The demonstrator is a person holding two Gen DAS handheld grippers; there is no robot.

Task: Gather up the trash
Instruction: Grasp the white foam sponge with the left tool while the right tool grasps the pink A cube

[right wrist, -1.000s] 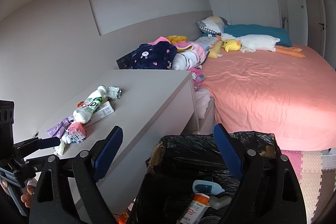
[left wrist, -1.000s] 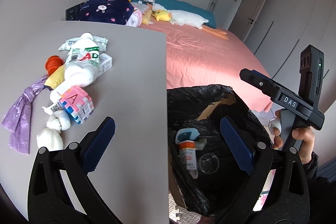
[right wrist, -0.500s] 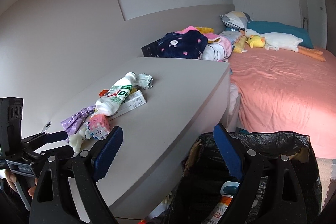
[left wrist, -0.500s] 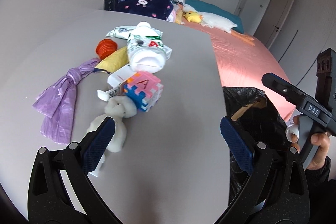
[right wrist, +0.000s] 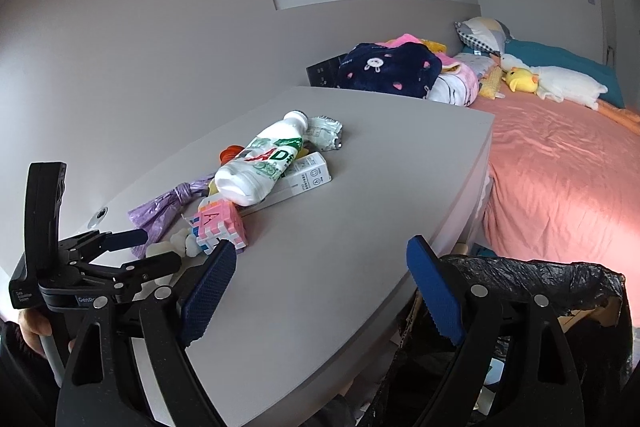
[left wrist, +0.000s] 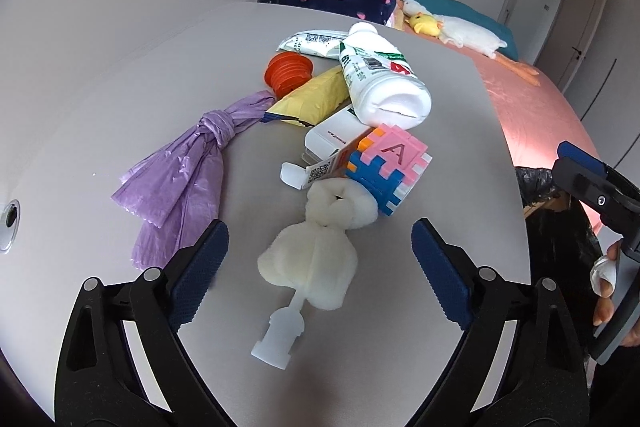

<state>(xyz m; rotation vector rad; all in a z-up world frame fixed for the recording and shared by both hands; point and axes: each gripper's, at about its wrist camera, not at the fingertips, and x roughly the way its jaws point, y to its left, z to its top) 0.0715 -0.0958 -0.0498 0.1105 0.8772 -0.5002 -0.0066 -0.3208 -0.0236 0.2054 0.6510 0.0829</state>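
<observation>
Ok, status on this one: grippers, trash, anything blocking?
Left gripper closing around white knotted wad, pads not touching. Right gripper open, empty, over desk edge. Foam cube touches the wad's far end.

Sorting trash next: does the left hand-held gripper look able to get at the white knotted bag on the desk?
Probably yes. The left hand-held gripper has its jaws either side of the white bag, closing; nothing lies over it, though the foam cube touches its far end.
</observation>
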